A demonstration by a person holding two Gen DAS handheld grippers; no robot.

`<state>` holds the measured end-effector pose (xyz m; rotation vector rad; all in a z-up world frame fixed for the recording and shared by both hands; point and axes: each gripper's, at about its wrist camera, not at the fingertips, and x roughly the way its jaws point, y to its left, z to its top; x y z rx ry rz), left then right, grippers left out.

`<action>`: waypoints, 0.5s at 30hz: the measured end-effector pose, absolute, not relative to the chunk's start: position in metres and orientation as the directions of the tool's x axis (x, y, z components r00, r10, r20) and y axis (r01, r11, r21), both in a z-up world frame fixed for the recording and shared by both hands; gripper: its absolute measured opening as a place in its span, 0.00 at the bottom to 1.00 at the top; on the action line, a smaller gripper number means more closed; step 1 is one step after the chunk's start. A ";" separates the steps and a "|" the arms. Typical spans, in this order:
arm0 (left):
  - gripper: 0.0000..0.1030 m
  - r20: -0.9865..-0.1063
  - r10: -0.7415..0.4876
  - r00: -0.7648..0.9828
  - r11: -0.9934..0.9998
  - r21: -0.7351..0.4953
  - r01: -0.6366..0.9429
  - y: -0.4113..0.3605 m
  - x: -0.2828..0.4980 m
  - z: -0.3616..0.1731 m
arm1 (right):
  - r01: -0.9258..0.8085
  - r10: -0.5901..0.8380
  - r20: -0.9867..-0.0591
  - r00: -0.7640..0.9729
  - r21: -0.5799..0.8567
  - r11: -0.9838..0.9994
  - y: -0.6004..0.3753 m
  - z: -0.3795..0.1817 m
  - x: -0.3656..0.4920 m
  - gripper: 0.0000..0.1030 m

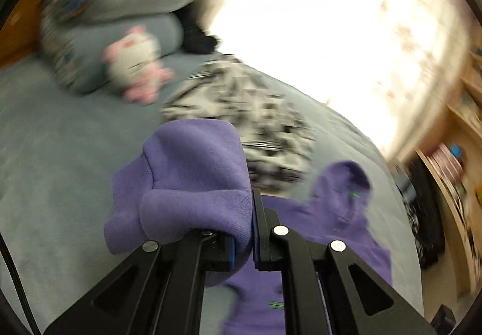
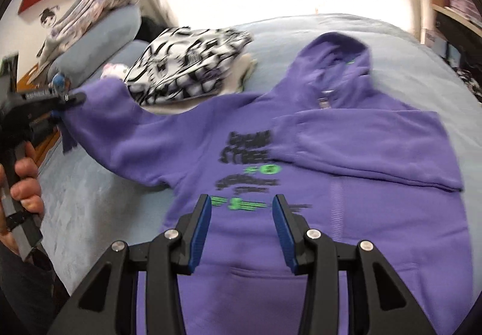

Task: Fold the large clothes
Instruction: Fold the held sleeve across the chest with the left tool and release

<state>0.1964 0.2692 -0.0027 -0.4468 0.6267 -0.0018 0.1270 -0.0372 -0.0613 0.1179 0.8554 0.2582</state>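
The purple hoodie (image 2: pixel 316 184) lies spread face up on the bed (image 2: pixel 90 199), 1 sleeve already folded across the chest and the other stretched out to the side. The left gripper (image 1: pixel 251 232) is clenched on that sleeve's cuff (image 1: pixel 192 184), while the right gripper (image 2: pixel 241 232) hovers above the hem with its fingers spread, gripping nothing. The fleece looks thick, soft and limp, likely to sag and drag, so cuffs, hem and shoulder seams seem the surest holds.

The purple fleecy cloth hoodie (image 2: pixel 346 154) looks soft and matt, the grey-blue bed cover (image 2: pixel 99 208) perhaps napped, the black matt plastic right tool (image 2: pixel 241 229) blue-padded.
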 end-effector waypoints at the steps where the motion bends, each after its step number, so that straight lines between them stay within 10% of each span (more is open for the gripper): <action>1: 0.06 -0.560 -0.154 0.814 0.914 -0.394 -0.099 0.251 0.196 0.004 | -0.168 0.266 -0.726 0.634 0.207 0.964 -0.047 -0.059 0.123 0.41; 15: 0.16 -0.762 -0.265 0.591 0.963 -0.184 0.195 -0.026 0.217 -0.087 | 0.088 0.114 -0.749 0.652 0.225 0.970 -0.209 -0.078 0.074 0.41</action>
